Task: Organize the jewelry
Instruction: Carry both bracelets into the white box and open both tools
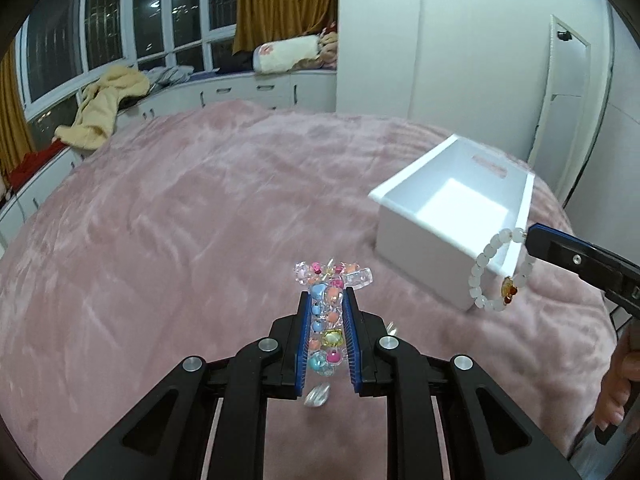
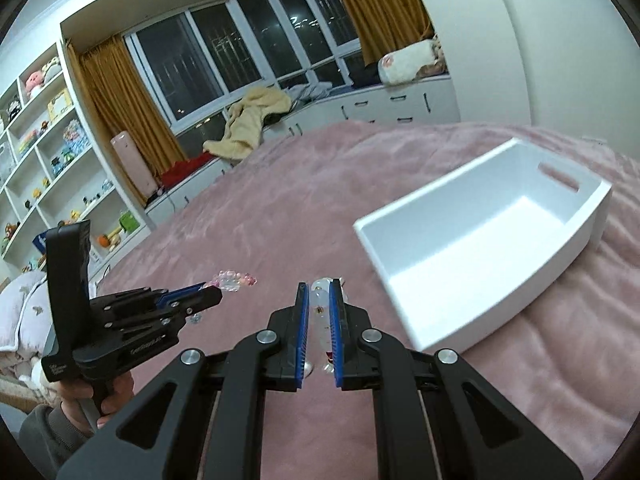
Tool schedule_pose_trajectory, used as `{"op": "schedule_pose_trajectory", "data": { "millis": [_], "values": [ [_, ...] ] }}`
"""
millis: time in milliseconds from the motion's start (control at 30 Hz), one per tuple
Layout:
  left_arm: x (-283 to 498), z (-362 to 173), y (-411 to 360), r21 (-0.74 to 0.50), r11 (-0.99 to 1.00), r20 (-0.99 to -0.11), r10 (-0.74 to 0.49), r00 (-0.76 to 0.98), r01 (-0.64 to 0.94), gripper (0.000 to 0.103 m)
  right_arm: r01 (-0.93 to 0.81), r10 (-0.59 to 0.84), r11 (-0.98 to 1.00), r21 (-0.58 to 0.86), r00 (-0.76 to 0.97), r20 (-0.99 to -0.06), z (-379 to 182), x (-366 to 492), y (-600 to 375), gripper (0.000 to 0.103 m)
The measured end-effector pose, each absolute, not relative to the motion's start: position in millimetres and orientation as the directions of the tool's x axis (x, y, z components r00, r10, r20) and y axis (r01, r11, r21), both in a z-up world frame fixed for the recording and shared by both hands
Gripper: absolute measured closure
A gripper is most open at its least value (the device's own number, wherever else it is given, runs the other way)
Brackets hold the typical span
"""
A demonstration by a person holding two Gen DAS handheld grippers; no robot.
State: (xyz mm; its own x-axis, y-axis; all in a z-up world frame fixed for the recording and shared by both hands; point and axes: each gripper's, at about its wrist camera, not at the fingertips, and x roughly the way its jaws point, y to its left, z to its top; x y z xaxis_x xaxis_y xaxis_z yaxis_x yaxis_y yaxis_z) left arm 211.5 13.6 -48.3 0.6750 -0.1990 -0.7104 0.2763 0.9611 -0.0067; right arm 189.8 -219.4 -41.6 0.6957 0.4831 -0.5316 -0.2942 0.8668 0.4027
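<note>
My left gripper [image 1: 327, 296] is shut on a colourful beaded bracelet [image 1: 326, 320] of clear, blue, pink and yellow beads, held above the pink bedspread. It also shows in the right wrist view [image 2: 214, 296], with the beads [image 2: 234, 279] sticking out past its tips. My right gripper [image 2: 320, 294] is shut on a white bead bracelet [image 2: 320, 304]. In the left wrist view that bracelet [image 1: 486, 258] hangs as a loop from the right gripper [image 1: 530, 238], in front of the near corner of an empty white box [image 1: 404, 240].
The white box [image 2: 568, 236] with a slot handle sits on the pink bedspread [image 1: 200, 220] to the right. White drawers with clothes line the window wall [image 2: 360, 108]. Shelves of toys [image 2: 60, 152] stand far left.
</note>
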Motion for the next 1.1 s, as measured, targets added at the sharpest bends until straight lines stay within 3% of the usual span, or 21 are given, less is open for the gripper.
{"op": "schedule_pose_trajectory", "data": {
  "millis": [467, 1100],
  "values": [
    [286.1, -15.4, -89.5, -0.019, 0.933, -0.685, -0.274, 0.675, 0.359, 0.082, -0.227, 0.413, 0.897, 0.380, 0.737, -0.535, -21.1, 256.4, -293.1, 0.092],
    [345.1, -103.7, -189.0, -0.044, 0.917, -0.803, -0.268, 0.532, 0.396, 0.082, -0.142, 0.411, 0.894, 0.426, 0.641, -0.649, -102.0, 345.1, -352.0, 0.092]
  ]
}}
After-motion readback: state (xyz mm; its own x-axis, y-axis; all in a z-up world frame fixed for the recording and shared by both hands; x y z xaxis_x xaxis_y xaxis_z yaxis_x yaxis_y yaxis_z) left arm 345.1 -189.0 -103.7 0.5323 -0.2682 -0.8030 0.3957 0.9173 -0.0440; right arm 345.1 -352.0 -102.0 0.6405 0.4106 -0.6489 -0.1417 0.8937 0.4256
